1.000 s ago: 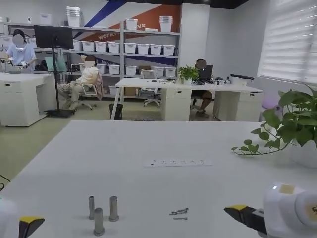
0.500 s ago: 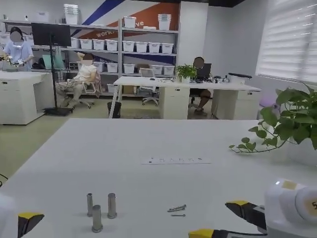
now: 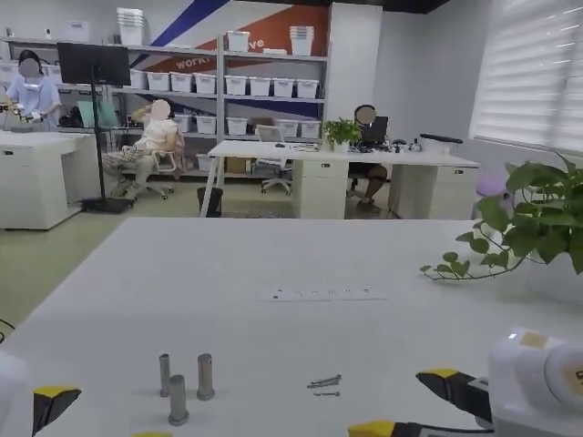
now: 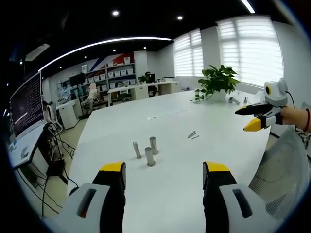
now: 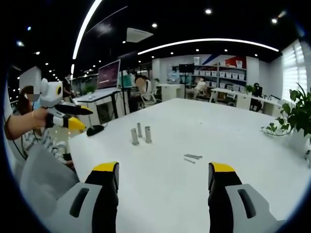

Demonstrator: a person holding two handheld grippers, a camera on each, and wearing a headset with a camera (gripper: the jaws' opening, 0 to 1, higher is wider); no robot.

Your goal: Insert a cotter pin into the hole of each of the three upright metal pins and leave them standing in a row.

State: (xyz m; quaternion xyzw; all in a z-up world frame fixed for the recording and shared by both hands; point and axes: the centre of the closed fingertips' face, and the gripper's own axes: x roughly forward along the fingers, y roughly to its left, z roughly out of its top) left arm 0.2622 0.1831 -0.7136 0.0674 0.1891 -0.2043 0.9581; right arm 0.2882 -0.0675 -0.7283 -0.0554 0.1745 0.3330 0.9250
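Three short upright metal pins (image 3: pixel 182 384) stand in a tight cluster on the white table (image 3: pixel 273 264), left of centre. A few small cotter pins (image 3: pixel 325 383) lie flat to their right. My left gripper (image 3: pixel 100 415) sits at the bottom left, open, nothing in it. My right gripper (image 3: pixel 404 401) is at the bottom right, open and holding nothing. In the left gripper view the metal pins (image 4: pixel 147 150) and cotter pins (image 4: pixel 193 135) lie ahead of the open left gripper (image 4: pixel 165 170). In the right gripper view the metal pins (image 5: pixel 140 133) and cotter pins (image 5: pixel 192 157) lie beyond the open right gripper (image 5: pixel 163 170).
A leafy potted plant (image 3: pixel 537 228) stands at the table's right edge. A flat white strip (image 3: pixel 323 295) lies mid-table behind the parts. Desks, shelves and seated people are far behind. A mesh chair back (image 4: pixel 279 165) is near the table's front edge.
The right gripper's lower jaw has come up into the head view's bottom edge. The head camera shifted slightly. Metal pins and cotter pins have not moved.
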